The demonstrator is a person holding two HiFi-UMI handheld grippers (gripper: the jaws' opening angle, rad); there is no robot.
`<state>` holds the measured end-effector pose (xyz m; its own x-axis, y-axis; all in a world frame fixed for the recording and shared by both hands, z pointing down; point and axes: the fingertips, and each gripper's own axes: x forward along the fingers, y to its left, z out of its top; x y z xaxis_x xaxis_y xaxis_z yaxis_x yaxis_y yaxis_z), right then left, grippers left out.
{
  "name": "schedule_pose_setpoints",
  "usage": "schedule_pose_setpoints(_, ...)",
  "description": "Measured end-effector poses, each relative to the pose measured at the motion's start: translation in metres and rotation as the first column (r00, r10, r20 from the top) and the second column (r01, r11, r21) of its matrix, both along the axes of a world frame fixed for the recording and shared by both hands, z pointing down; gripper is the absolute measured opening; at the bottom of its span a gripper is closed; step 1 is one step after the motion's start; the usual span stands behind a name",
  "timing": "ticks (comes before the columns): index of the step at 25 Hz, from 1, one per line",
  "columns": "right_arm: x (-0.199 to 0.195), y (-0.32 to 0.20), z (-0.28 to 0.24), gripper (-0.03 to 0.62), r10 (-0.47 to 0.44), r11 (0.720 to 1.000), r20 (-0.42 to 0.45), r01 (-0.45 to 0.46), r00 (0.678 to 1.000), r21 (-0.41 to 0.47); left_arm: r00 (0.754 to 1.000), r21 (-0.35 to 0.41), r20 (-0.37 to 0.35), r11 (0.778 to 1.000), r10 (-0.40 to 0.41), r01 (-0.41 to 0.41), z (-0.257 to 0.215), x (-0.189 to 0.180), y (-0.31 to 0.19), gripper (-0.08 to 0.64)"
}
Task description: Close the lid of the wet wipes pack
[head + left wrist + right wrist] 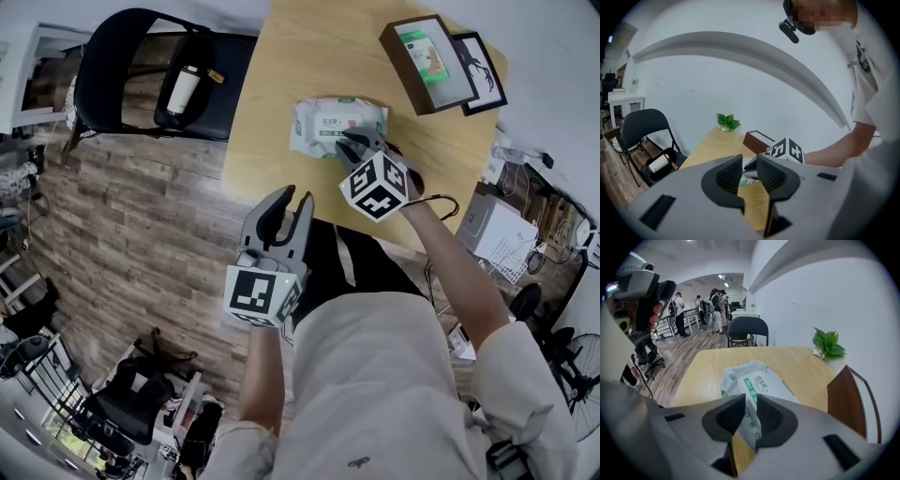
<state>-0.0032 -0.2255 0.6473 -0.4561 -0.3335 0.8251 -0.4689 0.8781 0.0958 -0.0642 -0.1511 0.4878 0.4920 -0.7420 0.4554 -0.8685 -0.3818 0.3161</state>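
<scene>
The wet wipes pack [336, 127] is white with a green label and lies flat in the middle of the wooden table [281, 56]. My right gripper [352, 141] points steeply down at the pack's near right edge. In the right gripper view its jaws [751, 404] stand a narrow gap apart, and the pack [759, 383] shows through that gap; I cannot tell whether the pads touch it. My left gripper [292, 202] hangs off the table's near edge, narrowly open and holding nothing. In the left gripper view [750, 165] I look across the table at the right gripper's marker cube [786, 150].
A brown box [427, 61] holding a green packet and a black picture frame [480, 70] lie at the table's far right. A black chair [150, 75] with a bottle [183, 89] on it stands to the left. A small plant [828, 343] sits by the wall.
</scene>
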Motion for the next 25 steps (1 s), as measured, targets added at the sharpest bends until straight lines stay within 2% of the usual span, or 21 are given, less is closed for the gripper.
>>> schedule_pose_setpoints(11,0.009,0.017,-0.026,0.073,-0.065,0.997,0.035,0.063,0.997,0.045,0.998,0.037,0.031,0.998,-0.06,0.058,-0.02,0.017,0.029,0.089)
schedule_pose_setpoints(18,0.017,0.031,-0.056,0.071,-0.067,0.995,0.089,0.06,0.994,0.074,0.994,0.057,0.061,0.994,-0.095,0.091,-0.038,0.025,0.051,0.089)
schedule_pose_setpoints(25,0.019,0.044,-0.083,0.055,-0.064,0.994,0.126,0.051,0.99,0.101,0.993,0.075,0.077,0.994,-0.09,0.085,-0.052,0.022,0.062,0.089)
